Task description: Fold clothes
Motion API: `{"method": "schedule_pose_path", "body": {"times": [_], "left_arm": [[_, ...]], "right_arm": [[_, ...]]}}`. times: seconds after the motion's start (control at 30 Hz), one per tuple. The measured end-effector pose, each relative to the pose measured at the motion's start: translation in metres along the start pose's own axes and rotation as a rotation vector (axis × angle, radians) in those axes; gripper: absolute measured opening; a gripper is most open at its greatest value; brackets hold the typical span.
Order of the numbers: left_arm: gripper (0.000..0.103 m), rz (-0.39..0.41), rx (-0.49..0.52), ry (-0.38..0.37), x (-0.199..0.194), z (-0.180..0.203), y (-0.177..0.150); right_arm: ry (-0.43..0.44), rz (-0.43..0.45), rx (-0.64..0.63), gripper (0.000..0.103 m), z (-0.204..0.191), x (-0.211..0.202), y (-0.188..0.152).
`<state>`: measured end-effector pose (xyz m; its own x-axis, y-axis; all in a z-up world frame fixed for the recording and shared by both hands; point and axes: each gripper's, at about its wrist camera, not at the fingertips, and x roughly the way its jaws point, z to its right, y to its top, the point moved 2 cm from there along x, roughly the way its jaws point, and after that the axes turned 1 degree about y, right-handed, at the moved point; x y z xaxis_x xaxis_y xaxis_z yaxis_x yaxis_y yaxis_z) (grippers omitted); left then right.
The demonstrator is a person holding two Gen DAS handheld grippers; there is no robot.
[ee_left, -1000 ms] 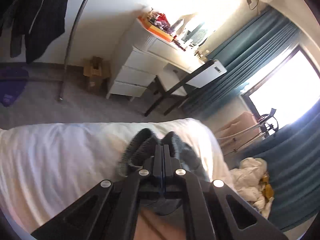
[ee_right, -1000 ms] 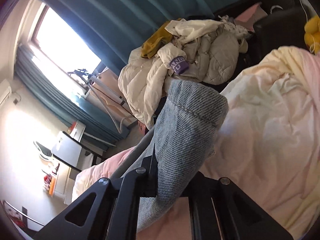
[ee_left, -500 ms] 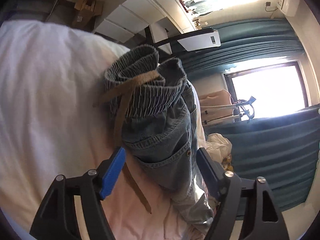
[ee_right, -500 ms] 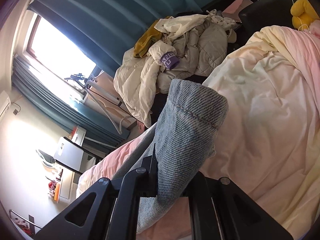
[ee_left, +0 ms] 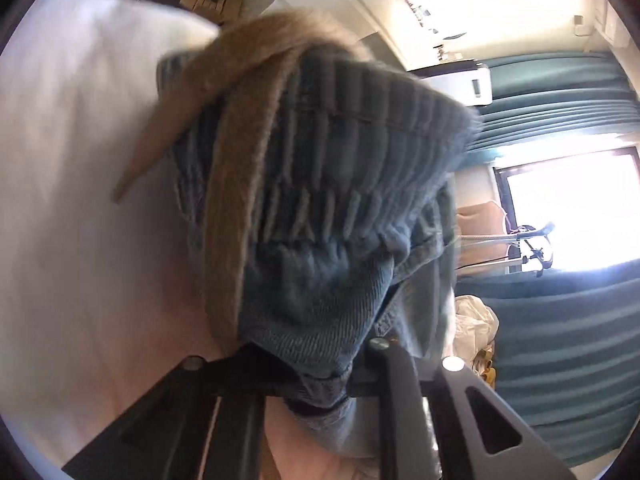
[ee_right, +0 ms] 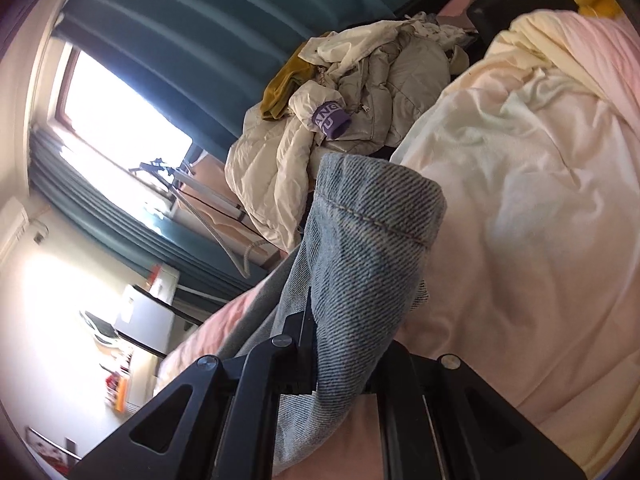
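Note:
A pair of blue jeans is held between both grippers over the pink bed sheet (ee_right: 520,280). In the left wrist view the gathered elastic waistband (ee_left: 340,208) with a tan drawstring (ee_left: 236,208) fills the middle, and my left gripper (ee_left: 316,384) is shut on the denim just below the waistband. In the right wrist view my right gripper (ee_right: 344,360) is shut on a hemmed jeans leg end (ee_right: 372,232), which sticks up between the jaws. The fingertips of both grippers are hidden by the cloth.
A heap of cream jackets and a mustard garment (ee_right: 340,108) lies beyond the bed by the teal curtains (ee_right: 180,40). A crumpled cream blanket (ee_right: 540,92) covers the far bed. A white dresser and desk (ee_left: 440,60) stand along the wall.
My left gripper, shut a second ago and open half a second ago, has closed on the jeans below the waistband. The right gripper keeps its hold on the leg end and has shifted slightly.

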<state>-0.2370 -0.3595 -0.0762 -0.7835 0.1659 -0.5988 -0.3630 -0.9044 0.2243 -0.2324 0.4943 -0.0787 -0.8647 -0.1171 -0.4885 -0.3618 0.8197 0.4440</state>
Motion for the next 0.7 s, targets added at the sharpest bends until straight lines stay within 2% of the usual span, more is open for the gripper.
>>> {"method": "schedule_pose_path", "body": {"times": [0.07,0.2,0.3,0.4,0.57,0.7], "left_arm": [[0.009,0.020,0.012,0.003,-0.008,0.008,0.000],[0.009,0.029,0.030,-0.019,-0.052,0.016,-0.005],[0.009,0.000,-0.006,-0.033,-0.085,-0.004,-0.017],[0.009,-0.039,0.011,-0.020,-0.118,-0.034,-0.040],[0.009,-0.100,0.091,-0.016,-0.156,-0.077,-0.073],[0.011,-0.146,0.111,-0.019,-0.161,-0.097,-0.083]], "right_arm": [[0.011,0.003,0.020,0.005,-0.003,-0.005,0.001],[0.037,0.017,0.013,0.005,-0.020,-0.028,0.008],[0.064,0.036,0.020,0.005,-0.026,-0.056,0.013],[0.067,0.045,0.044,0.005,-0.016,-0.088,0.010],[-0.025,0.045,0.029,0.005,0.010,-0.131,-0.010],[-0.142,0.014,0.037,0.005,0.037,-0.129,-0.026]]}}
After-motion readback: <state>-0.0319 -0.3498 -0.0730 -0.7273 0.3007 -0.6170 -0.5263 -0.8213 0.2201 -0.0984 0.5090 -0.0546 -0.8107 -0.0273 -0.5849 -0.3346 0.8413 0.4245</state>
